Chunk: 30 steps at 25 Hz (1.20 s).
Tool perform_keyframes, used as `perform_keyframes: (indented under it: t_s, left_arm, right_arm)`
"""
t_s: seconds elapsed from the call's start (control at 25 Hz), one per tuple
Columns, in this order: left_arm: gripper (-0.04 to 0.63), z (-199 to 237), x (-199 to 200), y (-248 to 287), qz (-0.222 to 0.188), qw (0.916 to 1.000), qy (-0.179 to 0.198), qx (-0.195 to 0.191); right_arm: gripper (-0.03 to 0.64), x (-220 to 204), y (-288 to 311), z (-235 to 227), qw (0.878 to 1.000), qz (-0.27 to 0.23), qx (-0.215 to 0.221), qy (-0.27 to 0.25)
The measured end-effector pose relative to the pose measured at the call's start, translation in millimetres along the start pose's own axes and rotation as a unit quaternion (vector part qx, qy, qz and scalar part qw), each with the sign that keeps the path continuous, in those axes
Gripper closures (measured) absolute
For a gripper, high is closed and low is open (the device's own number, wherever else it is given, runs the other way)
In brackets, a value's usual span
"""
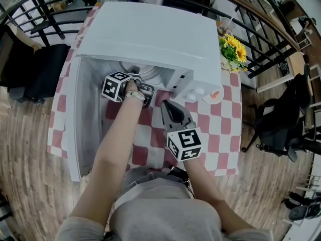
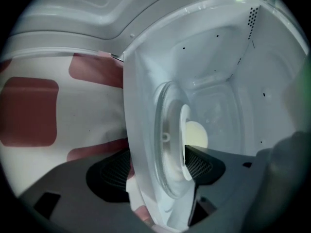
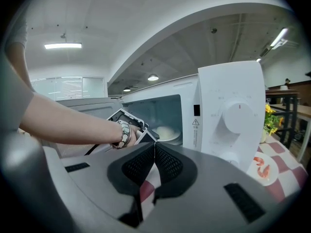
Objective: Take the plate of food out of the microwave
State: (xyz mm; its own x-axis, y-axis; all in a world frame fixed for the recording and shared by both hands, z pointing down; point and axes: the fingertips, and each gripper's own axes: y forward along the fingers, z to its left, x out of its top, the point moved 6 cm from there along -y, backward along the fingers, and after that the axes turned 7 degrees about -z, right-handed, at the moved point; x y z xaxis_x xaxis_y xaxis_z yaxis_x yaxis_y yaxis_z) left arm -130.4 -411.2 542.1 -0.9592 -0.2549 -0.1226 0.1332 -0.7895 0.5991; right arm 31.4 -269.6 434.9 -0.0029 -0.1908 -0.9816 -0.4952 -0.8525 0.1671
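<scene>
The white microwave point(image 1: 150, 34) stands on the checked table with its door point(image 1: 75, 119) swung open to the left. Inside, a white plate point(image 2: 186, 144) with a pale mound of food point(image 2: 198, 135) rests on the glass turntable point(image 2: 167, 140); the right gripper view shows the plate point(image 3: 167, 132) too. My left gripper point(image 2: 159, 169) is at the cavity mouth point(image 1: 138, 84) with its jaws wide apart, one pad point(image 2: 199, 163) just before the plate's rim and the other below the cavity floor. My right gripper point(image 3: 154, 161) hovers over the table point(image 1: 168, 107), shut on nothing.
A small dish with a shrimp picture point(image 1: 213, 95) lies on the red-and-white cloth point(image 1: 220, 129) by the microwave's control panel point(image 3: 233, 120). Yellow flowers point(image 1: 233, 49) stand at the table's far right corner. Black railings and chairs point(image 1: 281, 124) surround the table.
</scene>
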Motion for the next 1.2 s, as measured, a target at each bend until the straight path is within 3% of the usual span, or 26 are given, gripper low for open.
perform_keyframes:
  t_s: [0.44,1.2]
  left_arm:
    - [0.249,3.8,-0.5,-1.1,-0.005,0.9999,0.016,0.001]
    - [0.253,17.1,-8.4,-19.6,0.010,0.9999,0.004,-0.003]
  right_arm:
    - [0.591,-3.5,-8.1,6.4,1.000,0.004,0.005,0.008]
    - [0.591,4.5,-17.5,4.4,0.999,0.000,0.014,0.030]
